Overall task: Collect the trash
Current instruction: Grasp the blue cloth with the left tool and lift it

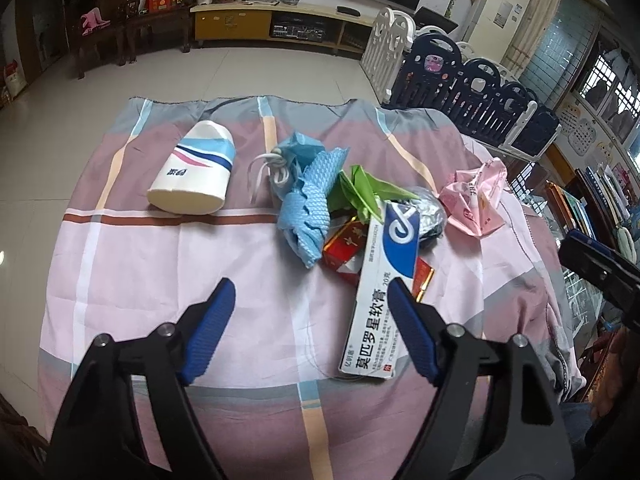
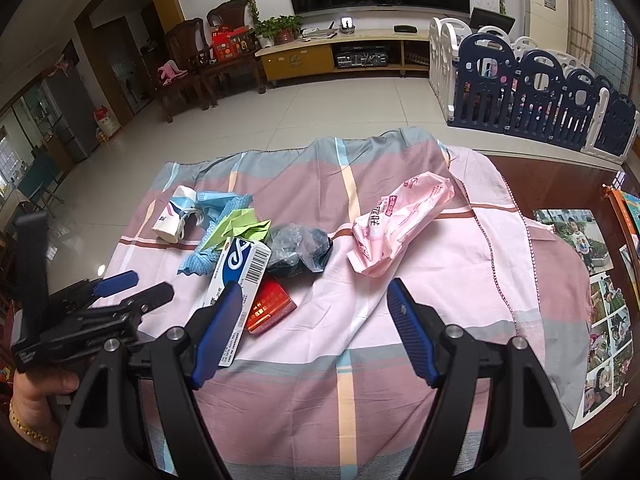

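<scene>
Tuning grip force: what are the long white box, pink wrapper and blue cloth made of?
Box: likely thin printed cardboard, smooth; crisp folded edges, barcode. Pink wrapper: thin plastic film, slightly glossy, crinkled. Blue cloth: probably soft nonwoven wipe, matte, embossed mesh texture, limp folds.

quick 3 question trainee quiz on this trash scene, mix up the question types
1. True or false: the left tongs are shut on the ointment box.
2. Which item lies apart from the pile, toward the right tongs' side? A) pink wrapper B) green paper C) red pack
3. Fill in: all the trash lies on a checked ____.

Key: 1 false, both tongs are open and hold nothing; 2 A; 3 cloth.
</scene>
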### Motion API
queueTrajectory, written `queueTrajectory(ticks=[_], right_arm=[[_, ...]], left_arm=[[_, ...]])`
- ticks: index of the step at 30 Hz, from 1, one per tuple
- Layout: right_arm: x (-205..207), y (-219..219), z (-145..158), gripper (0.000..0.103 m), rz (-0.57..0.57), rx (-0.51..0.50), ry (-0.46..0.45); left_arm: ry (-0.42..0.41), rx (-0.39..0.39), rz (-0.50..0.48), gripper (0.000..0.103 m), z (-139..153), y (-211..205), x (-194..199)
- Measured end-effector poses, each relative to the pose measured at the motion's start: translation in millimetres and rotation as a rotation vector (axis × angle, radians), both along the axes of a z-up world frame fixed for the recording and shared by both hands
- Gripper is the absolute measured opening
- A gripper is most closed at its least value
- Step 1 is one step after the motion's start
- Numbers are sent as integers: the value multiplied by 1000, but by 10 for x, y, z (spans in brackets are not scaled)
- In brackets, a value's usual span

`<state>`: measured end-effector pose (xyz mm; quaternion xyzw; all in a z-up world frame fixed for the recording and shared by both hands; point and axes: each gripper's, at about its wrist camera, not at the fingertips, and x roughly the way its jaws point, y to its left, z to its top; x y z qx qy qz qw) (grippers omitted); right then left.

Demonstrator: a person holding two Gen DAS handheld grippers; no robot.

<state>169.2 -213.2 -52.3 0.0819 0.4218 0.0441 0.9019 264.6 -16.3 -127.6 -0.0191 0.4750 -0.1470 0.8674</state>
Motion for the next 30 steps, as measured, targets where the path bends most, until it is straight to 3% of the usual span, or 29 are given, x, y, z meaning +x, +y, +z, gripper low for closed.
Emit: queueTrajectory(ticks=[4, 12, 13, 14, 15, 18, 23, 27, 30], right_arm=[[12, 4, -5, 73, 5, 6, 3], [27, 9, -15, 73, 10, 18, 9], [29, 12, -15, 73, 10, 19, 10], [32, 15, -15, 73, 11, 19, 10], [35, 14, -20, 73, 13, 19, 11], [49, 4, -22, 73, 12, 22, 10], [54, -2, -15, 73, 10, 26, 9], [62, 21, -25, 73, 19, 25, 8], [93, 68, -52, 73, 30, 30, 12]], left_arm=[[29, 7, 6, 60, -125, 12, 161], [43, 12, -15, 53, -280, -139, 382], [45, 4, -20, 41, -307, -156, 413], [49, -8, -37, 8, -343, -174, 442], [65, -4, -63, 3, -397, -219, 481], [36, 9, -66, 2, -368, -265, 459], [-136, 23, -31, 2, 214, -109, 275], [-278, -77, -1, 2, 698, 192, 44], [-382, -106, 11, 2, 943, 361, -130]])
